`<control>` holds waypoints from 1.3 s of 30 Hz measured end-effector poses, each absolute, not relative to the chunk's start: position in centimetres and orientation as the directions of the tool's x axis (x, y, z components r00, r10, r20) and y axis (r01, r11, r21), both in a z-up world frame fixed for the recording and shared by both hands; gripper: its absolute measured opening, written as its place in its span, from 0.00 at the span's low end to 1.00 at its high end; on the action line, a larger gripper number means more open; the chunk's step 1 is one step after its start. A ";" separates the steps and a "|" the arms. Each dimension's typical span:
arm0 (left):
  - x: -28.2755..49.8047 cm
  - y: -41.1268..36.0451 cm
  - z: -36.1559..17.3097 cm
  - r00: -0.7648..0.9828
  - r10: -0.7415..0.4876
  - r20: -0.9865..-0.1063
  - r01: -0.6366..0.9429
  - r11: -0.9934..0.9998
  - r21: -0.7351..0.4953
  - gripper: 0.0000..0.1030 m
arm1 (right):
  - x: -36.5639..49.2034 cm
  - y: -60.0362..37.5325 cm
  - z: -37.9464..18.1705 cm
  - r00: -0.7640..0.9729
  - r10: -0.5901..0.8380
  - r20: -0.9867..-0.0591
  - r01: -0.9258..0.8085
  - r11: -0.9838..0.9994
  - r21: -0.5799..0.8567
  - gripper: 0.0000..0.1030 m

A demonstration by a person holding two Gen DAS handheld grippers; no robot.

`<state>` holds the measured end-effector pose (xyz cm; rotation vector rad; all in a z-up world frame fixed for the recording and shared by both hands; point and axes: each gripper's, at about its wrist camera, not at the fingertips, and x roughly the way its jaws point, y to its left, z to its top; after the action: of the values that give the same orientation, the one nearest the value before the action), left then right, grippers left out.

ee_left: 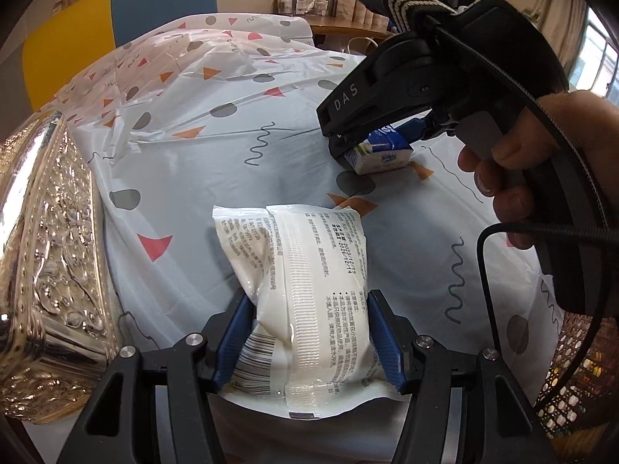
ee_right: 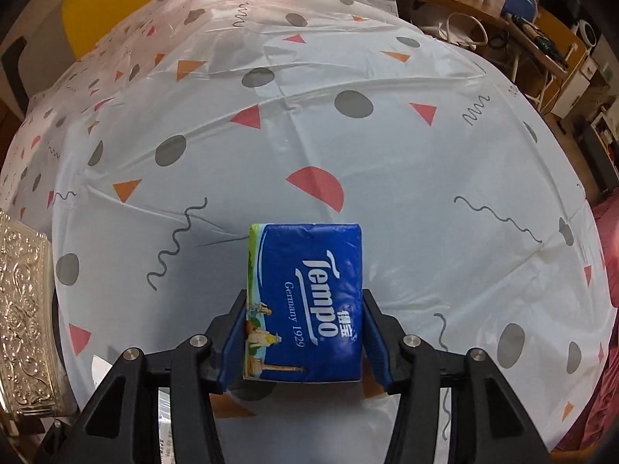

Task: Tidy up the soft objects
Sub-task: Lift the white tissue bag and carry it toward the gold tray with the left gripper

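At the bottom centre of the left wrist view, the left gripper (ee_left: pixel 309 344) is clamped on a white wet-wipe pack (ee_left: pixel 298 294): its blue pads (ee_left: pixel 381 342) press into both sides of the soft packet, which bulges and creases between them. The pack's far end reaches toward the middle of the frame over the patterned tablecloth (ee_left: pixel 201 170); whether it rests on the cloth or is lifted clear cannot be told.

In the right wrist view, the right gripper (ee_right: pixel 303 342) is closed on a blue Tempo tissue pack (ee_right: pixel 305 301) at lower centre, the pads against its two long edges. The left view shows the same gripper in the upper right, held by the person's right hand (ee_left: pixel 514 154), with the tissue pack low over the cloth, touching or nearly so.

An embossed silver box (ee_left: pixel 50 270) fills the left edge of the left view and appears again at the lower left of the right view. A woven basket (ee_left: pixel 572 382) shows at the lower right of the left view. Either may be the intended container; the pictures do not settle it.

The risks come from softness. The wipe pack is gripped near one end, so its free length could sag and slip out when moved. The glossy tissue wrapper might slide from the pads if tilted. The loose, wrinkled cloth could be snagged and dragged by a low pass.
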<state>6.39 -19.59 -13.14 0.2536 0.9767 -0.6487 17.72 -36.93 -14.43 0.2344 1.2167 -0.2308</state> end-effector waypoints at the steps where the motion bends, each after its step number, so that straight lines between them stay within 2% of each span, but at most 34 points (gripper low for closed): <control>1: 6.4 -19.6 -13.1 0.391 -0.394 -0.832 0.615 0.784 -0.083 0.59 | 17.6 -37.0 -14.4 0.336 -0.051 -0.940 0.304 0.951 0.057 0.52; 13: 7.5 -20.1 -12.2 0.365 -0.364 -0.857 0.599 0.797 -0.083 0.56 | 16.9 -36.8 -14.3 0.358 -0.070 -0.931 0.301 0.953 0.044 0.51; 30: 11.6 -19.6 -4.0 0.484 -0.396 -0.780 0.545 0.834 -0.085 0.56 | 16.9 -36.5 -14.4 0.364 -0.081 -0.928 0.291 0.956 0.031 0.52; 39: 14.8 -15.5 1.3 0.583 -0.383 -0.716 0.443 0.889 -0.115 0.56 | 16.8 -36.0 -14.4 0.368 -0.094 -0.925 0.270 0.963 0.010 0.53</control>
<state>14.75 -15.51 1.32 0.0786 0.8166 -0.4823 16.84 -36.02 -14.41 0.1704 1.1718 -0.2349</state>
